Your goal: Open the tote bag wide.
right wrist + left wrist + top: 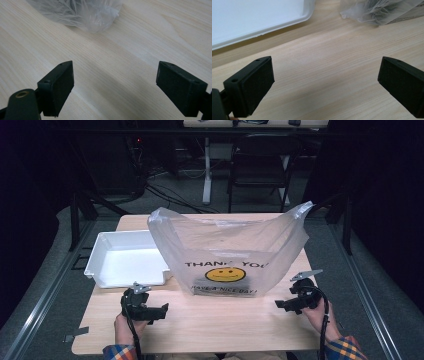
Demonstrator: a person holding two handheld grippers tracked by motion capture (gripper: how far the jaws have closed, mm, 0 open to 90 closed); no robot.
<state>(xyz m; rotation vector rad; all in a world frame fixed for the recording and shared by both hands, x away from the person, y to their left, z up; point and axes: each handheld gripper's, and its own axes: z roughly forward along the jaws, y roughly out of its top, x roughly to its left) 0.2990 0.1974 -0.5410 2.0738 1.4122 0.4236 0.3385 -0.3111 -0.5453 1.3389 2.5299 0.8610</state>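
Standing open in the middle of the wooden table [210, 320], a translucent plastic bag [230, 250] is flanked by two hand-held grippers, and nothing is gripped by either. The left gripper [162, 310] is held low over the near-left of the table, its jaws spread wide with only bare wood between them; the right gripper [280, 305] is held near the bag's near-right corner, jaws likewise wide apart and empty. The bag is seen right of a white tray [100, 270], whose rim lies just beside the bag's left side; whether they touch cannot be told. The step in hand is judged to be an approach to the bag, probably to take its film at either side. For a clean grasp, one layer of film or a bunched fold should be caught squarely between the pads, not at their tips, since thin film is expected to slip and stretch. The grippers are best closed together, so that the bag is not dragged sideways or toppled onto the tray. The film is thin, glossy and crinkled, gathered into fine pleats at the bottom corners, as noted in the right gripper view [82, 12] and the left gripper view [372, 11]. A yellow smiley face [225, 274] and dark lettering are printed on the near face. The tray is shallow, rectangular, matt white with rounded corners [262, 27]. The tabletop is pale, smooth, straight-grained.
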